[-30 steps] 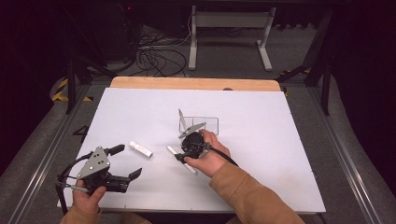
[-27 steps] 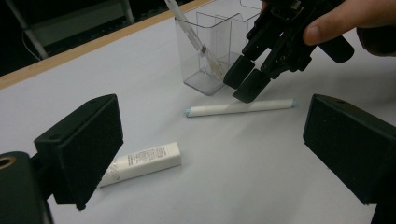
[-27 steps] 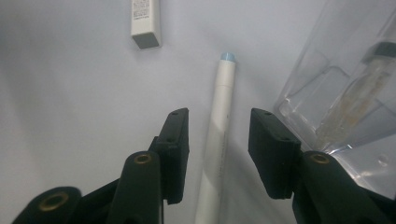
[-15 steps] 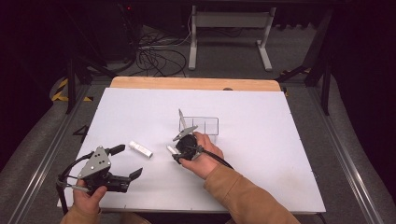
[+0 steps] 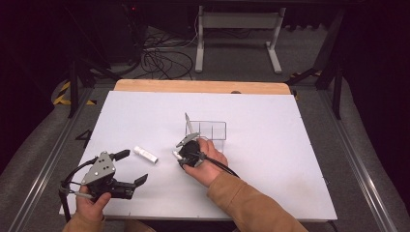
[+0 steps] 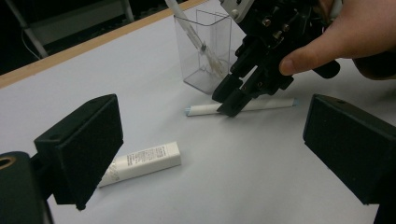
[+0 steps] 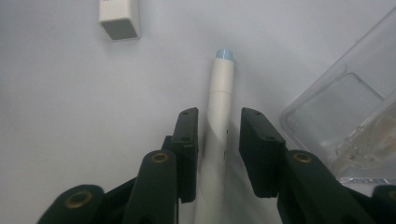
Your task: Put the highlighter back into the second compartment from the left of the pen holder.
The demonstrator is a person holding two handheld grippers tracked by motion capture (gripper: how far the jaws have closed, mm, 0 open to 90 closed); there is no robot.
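Observation:
A white pen with a pale blue tip (image 7: 219, 93) lies flat on the white table (image 5: 270, 164), just in front of a clear plastic holder (image 5: 208, 129). My right gripper (image 7: 218, 140) points down over the pen with one jaw on each side of it. The jaws have just been closing, and thin gaps still show beside the pen. In the left gripper view the right gripper (image 6: 229, 100) touches down at the pen (image 6: 243, 106). My left gripper (image 5: 133, 166) stands open near the front left edge, with nothing between its jaws.
A short white tube (image 5: 146, 154) lies between the two grippers, and it shows again as the white tube (image 6: 140, 161) in the left gripper view. The clear holder (image 6: 205, 51) has another pen leaning in it. A wooden strip (image 5: 203, 86) edges the table's far side.
My right gripper has shifted a little to the left and settled over the pen, with its jaws drawn closer together. The left gripper has stayed where it was.

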